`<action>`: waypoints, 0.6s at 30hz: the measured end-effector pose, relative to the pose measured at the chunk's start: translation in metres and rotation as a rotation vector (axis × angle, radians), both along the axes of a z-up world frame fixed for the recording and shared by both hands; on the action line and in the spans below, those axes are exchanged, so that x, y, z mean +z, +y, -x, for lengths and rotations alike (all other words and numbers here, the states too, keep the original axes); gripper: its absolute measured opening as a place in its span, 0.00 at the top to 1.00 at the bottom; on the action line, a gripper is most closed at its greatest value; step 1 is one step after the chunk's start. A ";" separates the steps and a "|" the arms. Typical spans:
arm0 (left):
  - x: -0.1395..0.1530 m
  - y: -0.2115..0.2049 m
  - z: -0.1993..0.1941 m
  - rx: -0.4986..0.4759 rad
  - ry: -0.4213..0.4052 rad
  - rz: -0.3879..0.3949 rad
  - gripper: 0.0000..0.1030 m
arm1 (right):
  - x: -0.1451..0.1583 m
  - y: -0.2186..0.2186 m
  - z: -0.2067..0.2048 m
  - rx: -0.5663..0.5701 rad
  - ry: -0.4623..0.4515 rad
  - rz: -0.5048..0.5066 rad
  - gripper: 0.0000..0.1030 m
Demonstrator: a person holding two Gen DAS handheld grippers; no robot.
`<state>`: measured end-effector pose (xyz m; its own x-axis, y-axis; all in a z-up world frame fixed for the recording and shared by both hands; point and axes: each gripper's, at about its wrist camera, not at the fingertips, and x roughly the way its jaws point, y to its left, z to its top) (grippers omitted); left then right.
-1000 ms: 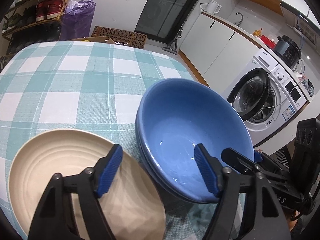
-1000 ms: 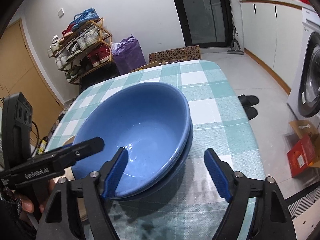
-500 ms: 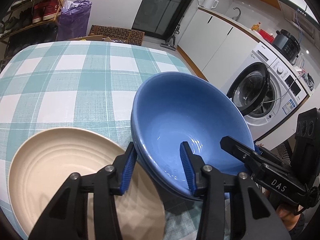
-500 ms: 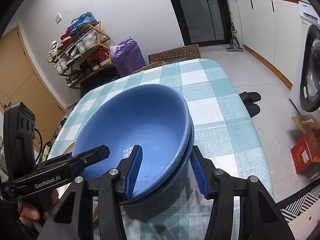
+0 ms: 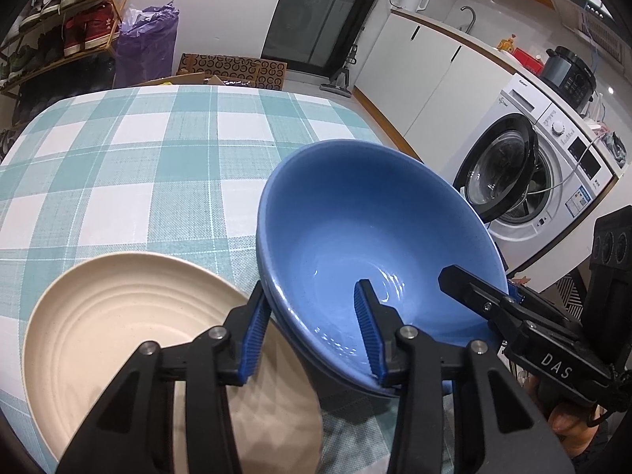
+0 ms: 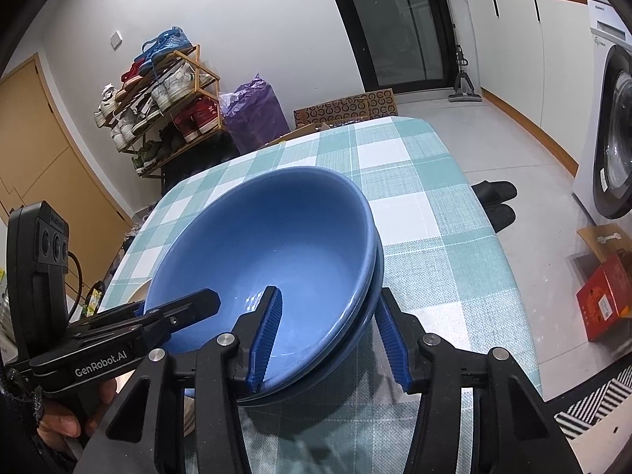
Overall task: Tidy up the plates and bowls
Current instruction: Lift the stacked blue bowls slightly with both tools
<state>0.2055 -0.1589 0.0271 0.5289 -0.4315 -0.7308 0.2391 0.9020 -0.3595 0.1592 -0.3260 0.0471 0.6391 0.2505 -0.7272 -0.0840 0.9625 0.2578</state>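
Two glossy blue bowls (image 5: 355, 237) sit nested on the teal-and-white checked tabletop (image 5: 138, 166), toward its near right part, the upper bowl slightly tilted in the lower. Just left of them lies a cream ribbed plate (image 5: 118, 335), its edge touching or nearly touching the bowls.

The left claw (image 5: 312, 328) straddles the stack's near-left rim, one blue pad inside the bowl, one outside, narrowed onto both rims. The right claw (image 6: 328, 335) clamps the near-right rim likewise, half closed with both bowl walls between its pads.

Beyond the tabletop stand a shoe rack (image 6: 158, 98), a purple bag (image 6: 252, 114) and a patterned cardboard box (image 5: 233, 71); to the right, a washing machine (image 5: 533, 181) with its door open. The other claw's body reads "DAS" in the left view, "GenRobot.AI" in the right.
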 end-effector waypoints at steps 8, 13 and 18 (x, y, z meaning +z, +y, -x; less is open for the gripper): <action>0.007 -0.002 0.006 -0.008 -0.018 -0.002 0.59 | 0.004 -0.002 0.005 -0.005 -0.018 0.007 0.52; 0.014 -0.002 0.010 -0.010 -0.034 -0.002 0.59 | 0.011 -0.003 0.011 -0.007 -0.034 0.005 0.52; 0.023 -0.003 0.017 -0.014 -0.055 -0.002 0.59 | 0.018 -0.004 0.020 -0.008 -0.057 0.006 0.52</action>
